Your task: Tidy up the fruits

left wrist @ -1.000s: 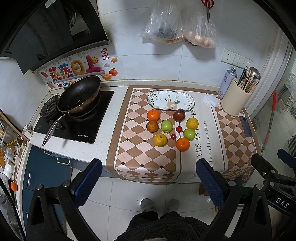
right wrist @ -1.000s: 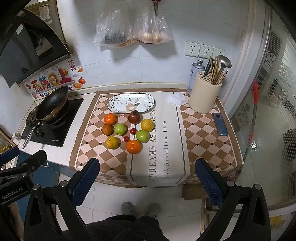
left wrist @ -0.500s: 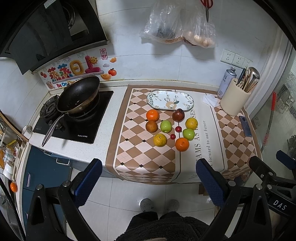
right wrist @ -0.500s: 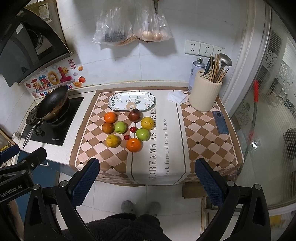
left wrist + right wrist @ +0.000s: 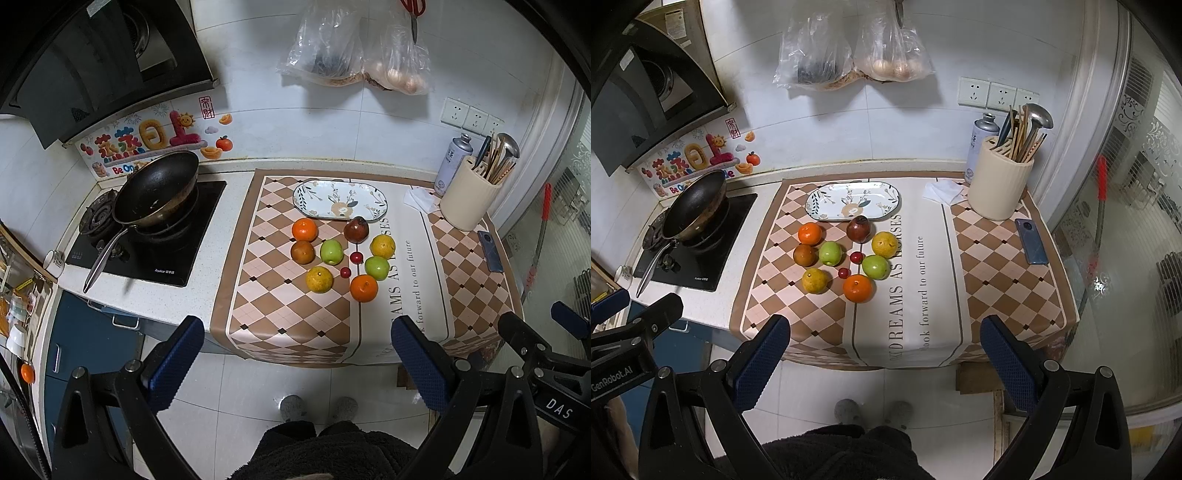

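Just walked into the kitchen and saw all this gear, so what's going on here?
A person stands at the counter holding the left tongs and the right tongs, both open and holding nothing, back from the counter's edge. The fruit lies loose on the checked cloth: oranges such as the nearest one, green apples, a dark red fruit and two small red ones. The oval plate behind them holds no fruit. Sorting has not started.

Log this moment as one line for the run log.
left claw open | right claw open | fruits on mat | plate empty
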A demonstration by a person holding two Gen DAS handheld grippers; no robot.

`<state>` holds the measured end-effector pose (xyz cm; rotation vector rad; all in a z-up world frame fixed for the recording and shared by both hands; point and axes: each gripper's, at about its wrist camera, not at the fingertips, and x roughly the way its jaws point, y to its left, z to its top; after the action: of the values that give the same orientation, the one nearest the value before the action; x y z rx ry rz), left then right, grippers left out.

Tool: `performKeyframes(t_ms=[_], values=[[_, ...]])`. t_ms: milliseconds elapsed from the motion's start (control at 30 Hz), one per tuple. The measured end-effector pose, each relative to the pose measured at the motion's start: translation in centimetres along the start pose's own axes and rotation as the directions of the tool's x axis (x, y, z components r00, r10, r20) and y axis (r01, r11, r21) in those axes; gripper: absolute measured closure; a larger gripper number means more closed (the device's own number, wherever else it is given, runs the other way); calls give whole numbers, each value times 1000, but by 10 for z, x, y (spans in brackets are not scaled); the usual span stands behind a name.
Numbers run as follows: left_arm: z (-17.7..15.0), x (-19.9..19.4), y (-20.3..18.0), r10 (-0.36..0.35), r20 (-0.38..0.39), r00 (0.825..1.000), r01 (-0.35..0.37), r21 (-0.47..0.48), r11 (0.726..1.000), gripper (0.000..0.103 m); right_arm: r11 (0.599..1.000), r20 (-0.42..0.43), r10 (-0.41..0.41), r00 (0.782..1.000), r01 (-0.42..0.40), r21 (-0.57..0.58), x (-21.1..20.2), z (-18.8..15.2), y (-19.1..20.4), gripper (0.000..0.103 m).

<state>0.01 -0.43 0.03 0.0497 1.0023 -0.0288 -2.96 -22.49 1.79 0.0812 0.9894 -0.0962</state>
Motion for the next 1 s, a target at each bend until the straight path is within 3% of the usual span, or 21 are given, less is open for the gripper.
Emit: performKeyframes(t_ms=[233,367,433,567,767,1000], values=[[13,6,-7,13,29,999,-13,-18,1000,0,999,0,24,1000,-24,46,12,8,-10,0],[32,28,-6,64,90,994,-61,-32,998,0,990,-18,100,995,-98,106,47,18,-22,0],[42,50,-7,137,110,985,-134,-29,991,0,985,-47,129,991,-122,124,72,24,-25,0],[57,103,0,201,39,979,-199,-44,979,0,980,-110,166,980,-152,131,130,37,-25,0],[70,179,12,220,-103,970,-228,-79,970,0,974,-183,191,964,-163,157,218,52,-30,0],[81,279,29,151,-315,937,-196,-114,974,0,967,-289,205,935,-147,209,317,75,-37,0]])
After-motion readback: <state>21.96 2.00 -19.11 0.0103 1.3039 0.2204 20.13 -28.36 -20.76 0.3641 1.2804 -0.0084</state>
